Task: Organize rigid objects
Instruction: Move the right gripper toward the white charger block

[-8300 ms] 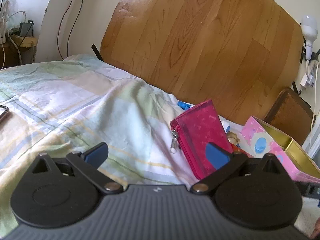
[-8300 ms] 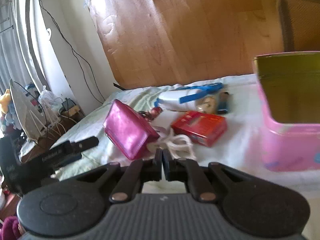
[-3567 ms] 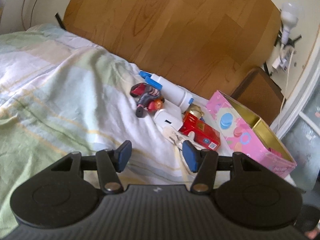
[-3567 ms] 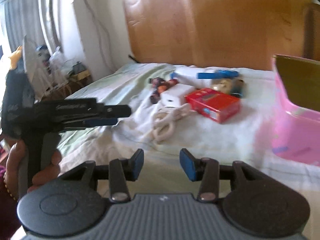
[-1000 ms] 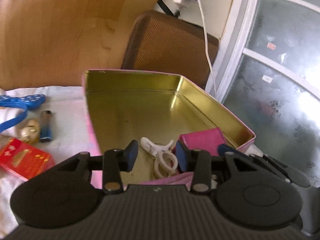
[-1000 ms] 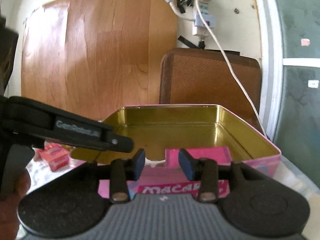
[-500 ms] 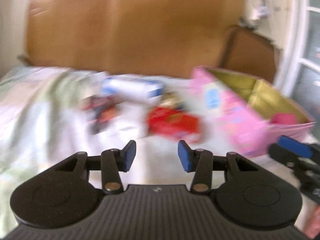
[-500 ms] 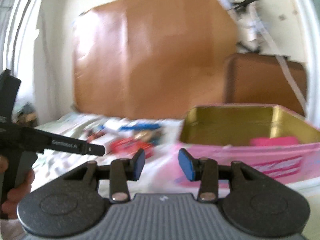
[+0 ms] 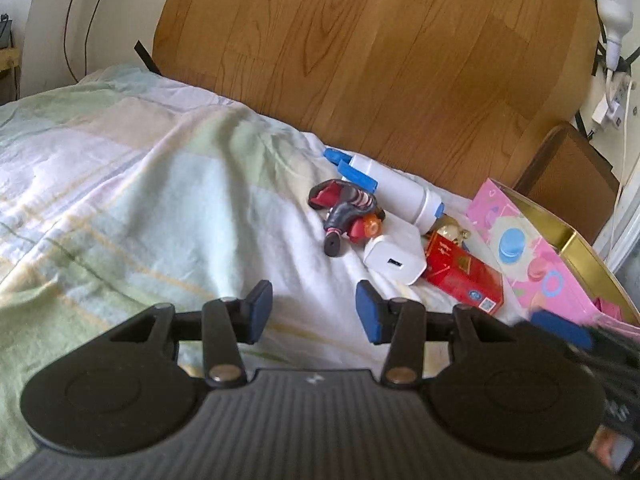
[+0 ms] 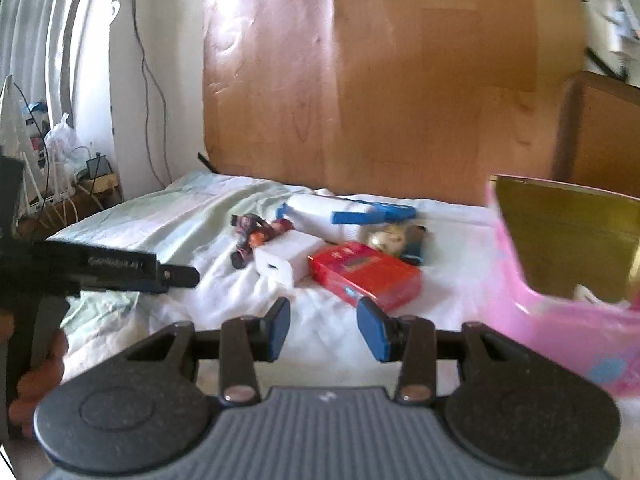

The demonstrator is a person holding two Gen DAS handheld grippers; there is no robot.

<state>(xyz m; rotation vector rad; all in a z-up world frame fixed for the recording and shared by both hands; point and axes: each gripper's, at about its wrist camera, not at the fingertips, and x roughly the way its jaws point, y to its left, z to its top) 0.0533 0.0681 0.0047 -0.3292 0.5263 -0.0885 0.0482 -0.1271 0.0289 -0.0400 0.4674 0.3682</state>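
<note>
Both grippers hang over the bed's near side, pointing a little downward toward a small heap of things by the headboard point(image 9: 400, 60). The left gripper point(image 9: 313, 307) has its jaws partly open with nothing between them, only sheet showing in the gap. The right gripper point(image 10: 323, 329) is the same: jaws partly apart, nothing held.

The heap lies ahead of both, toward the bed's right edge, just beside the pink tin point(image 9: 532, 248), which stands open at that edge with something pink and something white already inside. Nearest the jaws are the white charger point(image 9: 394, 259) and the red box point(image 9: 464, 276), touching each other. The red box lies flat, its long axis slanting from the headboard side toward the tin; from the right gripper it sits just ahead and slightly right of the gap point(image 10: 366, 272). Behind them lie a dark toy point(image 9: 346, 214) and a white bottle point(image 9: 396, 192) with blue parts.

I would judge the right gripper the nearer to the red box, and the left to the charger.
</note>
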